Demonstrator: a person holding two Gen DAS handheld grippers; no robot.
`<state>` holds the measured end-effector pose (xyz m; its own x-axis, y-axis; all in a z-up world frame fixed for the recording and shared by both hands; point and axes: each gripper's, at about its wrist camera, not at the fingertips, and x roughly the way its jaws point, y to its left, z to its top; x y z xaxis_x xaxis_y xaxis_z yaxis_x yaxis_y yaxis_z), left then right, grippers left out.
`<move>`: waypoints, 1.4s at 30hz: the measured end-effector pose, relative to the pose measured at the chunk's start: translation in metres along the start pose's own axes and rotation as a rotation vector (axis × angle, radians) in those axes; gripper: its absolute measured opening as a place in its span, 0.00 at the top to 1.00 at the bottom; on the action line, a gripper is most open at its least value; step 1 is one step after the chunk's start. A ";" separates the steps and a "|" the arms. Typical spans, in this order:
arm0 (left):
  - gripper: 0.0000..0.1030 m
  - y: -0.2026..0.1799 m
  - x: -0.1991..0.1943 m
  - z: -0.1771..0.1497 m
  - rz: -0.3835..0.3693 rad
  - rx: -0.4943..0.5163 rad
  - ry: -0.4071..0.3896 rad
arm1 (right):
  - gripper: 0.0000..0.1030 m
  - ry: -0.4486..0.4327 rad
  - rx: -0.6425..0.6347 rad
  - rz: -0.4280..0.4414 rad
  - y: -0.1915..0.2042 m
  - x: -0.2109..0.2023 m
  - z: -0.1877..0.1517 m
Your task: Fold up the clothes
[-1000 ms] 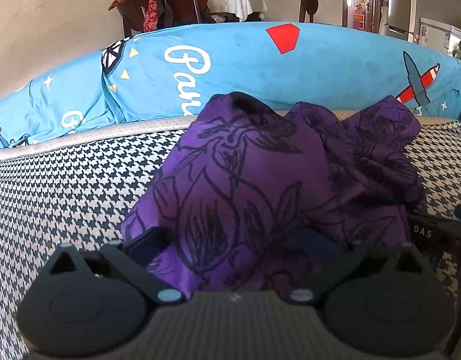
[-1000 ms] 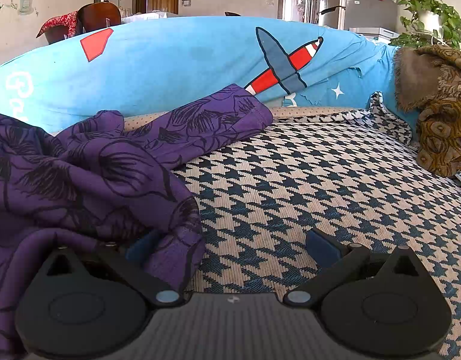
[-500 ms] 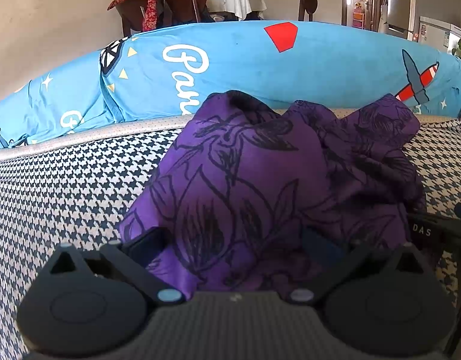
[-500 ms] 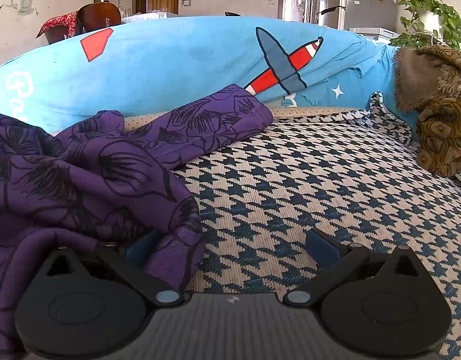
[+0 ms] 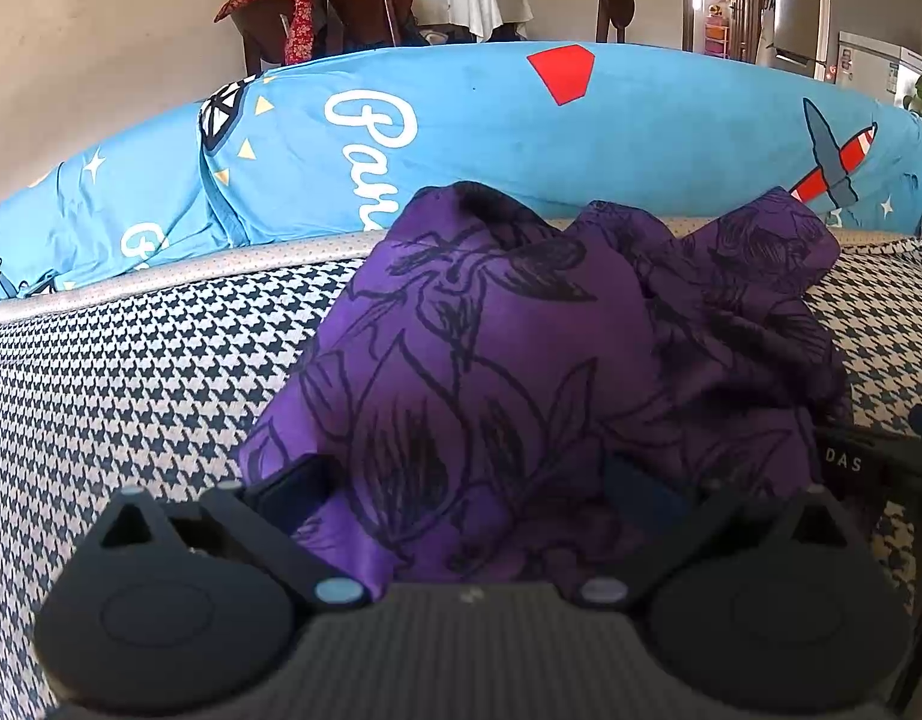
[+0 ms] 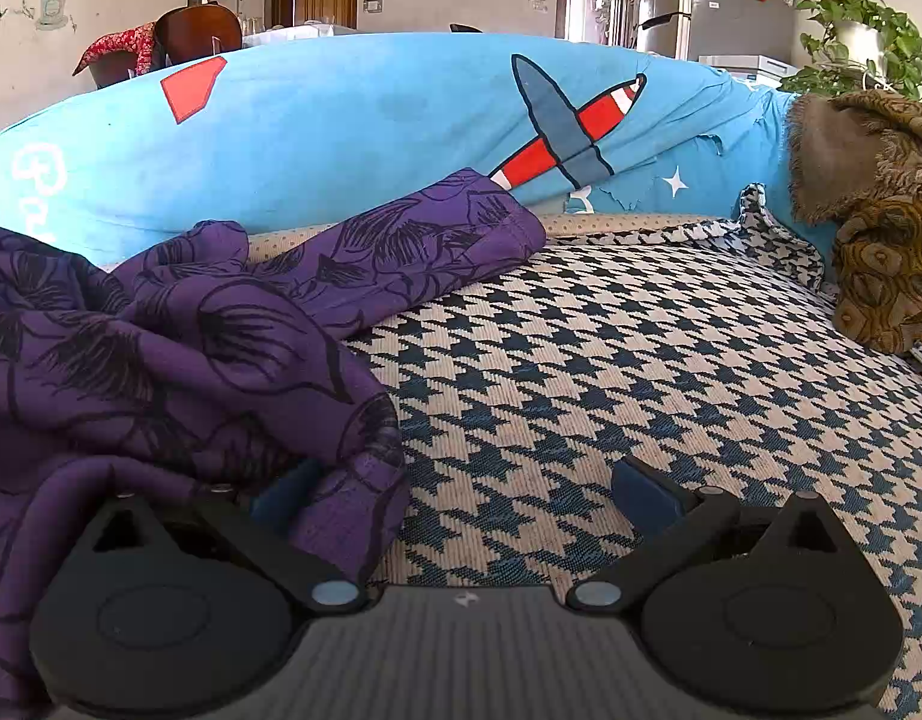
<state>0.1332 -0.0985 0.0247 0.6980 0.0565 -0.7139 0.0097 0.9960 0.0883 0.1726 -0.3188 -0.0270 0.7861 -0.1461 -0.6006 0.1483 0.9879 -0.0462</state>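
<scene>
A purple garment (image 5: pixel 521 348) with a black flower print lies crumpled on the houndstooth cover (image 5: pixel 131 390). My left gripper (image 5: pixel 467 480) is open and low on the cover, its near folds bunched between the two wide-set fingers. In the right wrist view the garment (image 6: pixel 161 360) fills the left side, and one long tube of it (image 6: pixel 413 246) stretches back to the right. My right gripper (image 6: pixel 461 486) is open too. A cloth edge drapes over its left finger (image 6: pixel 281 498), while the right finger (image 6: pixel 647 489) stands on bare cover.
A rolled blue quilt (image 5: pixel 491 138) with printed letters and a rocket runs along the back of the surface. A brown patterned blanket (image 6: pixel 881 240) is heaped at the far right. Bare houndstooth cover (image 6: pixel 641 372) stretches to the right of the garment. Chairs and a fridge stand behind.
Almost nothing: the left wrist view has shifted very slightly. Both grippers stay open and the garment lies as before.
</scene>
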 end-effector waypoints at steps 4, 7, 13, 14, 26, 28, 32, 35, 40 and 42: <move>0.00 0.000 0.000 0.000 0.001 0.002 -0.001 | 0.00 0.000 0.000 0.000 0.000 0.000 0.000; 0.00 0.001 0.000 0.000 0.000 -0.002 -0.002 | 0.00 0.000 0.000 0.000 0.000 0.000 0.000; 0.00 0.003 -0.008 0.004 -0.001 -0.015 -0.033 | 0.00 0.000 0.000 0.000 0.000 0.000 0.000; 0.00 0.002 -0.009 0.004 -0.001 -0.015 -0.041 | 0.00 0.000 0.000 0.000 0.000 0.000 0.000; 0.00 0.002 -0.014 0.005 0.022 -0.015 -0.067 | 0.00 0.000 0.000 0.001 0.000 0.000 0.000; 0.00 0.003 -0.016 0.006 0.043 -0.013 -0.084 | 0.00 0.001 0.001 0.001 0.000 0.000 0.000; 0.00 0.005 -0.016 0.007 0.051 -0.013 -0.088 | 0.00 0.001 0.001 0.001 0.000 0.000 0.000; 0.00 0.005 -0.016 0.007 0.048 -0.013 -0.086 | 0.00 0.001 0.001 0.001 0.000 0.000 0.000; 0.00 0.005 -0.016 0.007 0.046 -0.009 -0.088 | 0.00 0.001 0.001 0.001 0.000 0.000 0.000; 0.00 0.005 -0.016 0.006 0.044 -0.009 -0.087 | 0.00 0.001 0.001 0.001 0.000 0.000 0.000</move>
<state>0.1261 -0.0949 0.0411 0.7572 0.0947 -0.6463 -0.0287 0.9933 0.1119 0.1727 -0.3188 -0.0271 0.7857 -0.1448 -0.6014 0.1479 0.9880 -0.0447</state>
